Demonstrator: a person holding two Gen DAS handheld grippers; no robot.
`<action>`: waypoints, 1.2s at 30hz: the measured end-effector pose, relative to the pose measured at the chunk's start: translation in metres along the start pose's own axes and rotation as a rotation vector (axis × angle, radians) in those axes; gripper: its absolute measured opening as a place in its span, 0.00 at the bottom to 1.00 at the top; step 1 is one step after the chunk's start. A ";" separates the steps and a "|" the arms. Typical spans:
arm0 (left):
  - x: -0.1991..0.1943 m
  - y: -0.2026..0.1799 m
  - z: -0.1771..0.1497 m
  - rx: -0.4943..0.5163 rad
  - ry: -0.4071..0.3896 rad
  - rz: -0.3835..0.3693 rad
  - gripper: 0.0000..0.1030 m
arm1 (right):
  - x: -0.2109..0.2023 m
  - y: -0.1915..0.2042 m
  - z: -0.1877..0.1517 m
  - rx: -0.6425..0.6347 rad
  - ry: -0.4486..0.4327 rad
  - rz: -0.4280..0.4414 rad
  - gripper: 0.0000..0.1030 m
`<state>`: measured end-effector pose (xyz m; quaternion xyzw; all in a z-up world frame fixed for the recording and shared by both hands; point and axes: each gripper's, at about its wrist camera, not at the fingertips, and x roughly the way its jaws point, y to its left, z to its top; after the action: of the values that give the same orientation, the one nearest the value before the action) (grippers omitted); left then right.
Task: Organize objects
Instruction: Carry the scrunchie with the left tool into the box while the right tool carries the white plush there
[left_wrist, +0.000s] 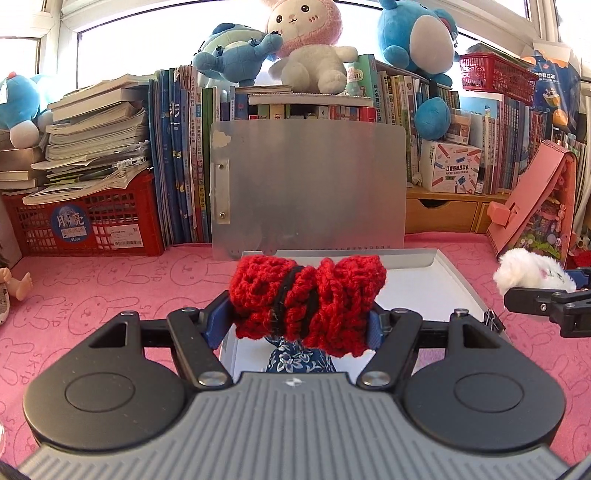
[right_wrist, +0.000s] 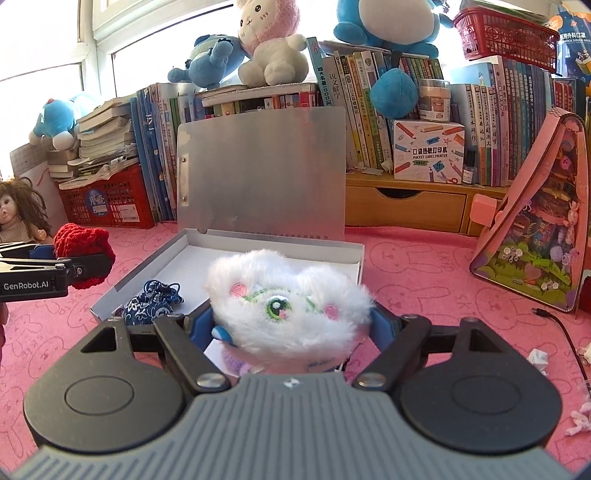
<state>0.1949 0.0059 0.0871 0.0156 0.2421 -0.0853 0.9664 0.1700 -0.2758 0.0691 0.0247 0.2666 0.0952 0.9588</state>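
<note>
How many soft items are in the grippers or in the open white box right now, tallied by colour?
Red: 1, the red knitted bundle held in the left gripper
White: 1, the white fluffy plush held in the right gripper
Blue: 1, the blue floral pouch lying in the white box
Total: 3

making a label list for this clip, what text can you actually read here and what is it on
"GenRobot.AI": side of the left gripper, seen in the right wrist view.
"POCKET LABEL PRINTER": white box on the wooden shelf.
"SKIP": printed repeatedly on the pink tablecloth.
"Moon": round blue sticker on the red crate.
Book spines, the blue carton at top right and the crate's white label: too small or blurred to read reliably.
</note>
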 end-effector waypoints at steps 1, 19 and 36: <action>0.008 -0.001 0.004 -0.008 0.003 0.005 0.71 | 0.003 -0.002 0.004 0.007 -0.005 0.000 0.79; 0.108 0.009 -0.004 -0.029 0.109 0.055 0.71 | 0.090 -0.001 0.010 0.056 0.094 -0.009 0.79; 0.125 0.006 -0.020 0.011 0.148 0.054 0.72 | 0.119 0.008 -0.002 0.032 0.145 -0.016 0.79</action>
<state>0.2955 -0.0061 0.0108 0.0336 0.3119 -0.0592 0.9477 0.2673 -0.2447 0.0083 0.0308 0.3369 0.0850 0.9372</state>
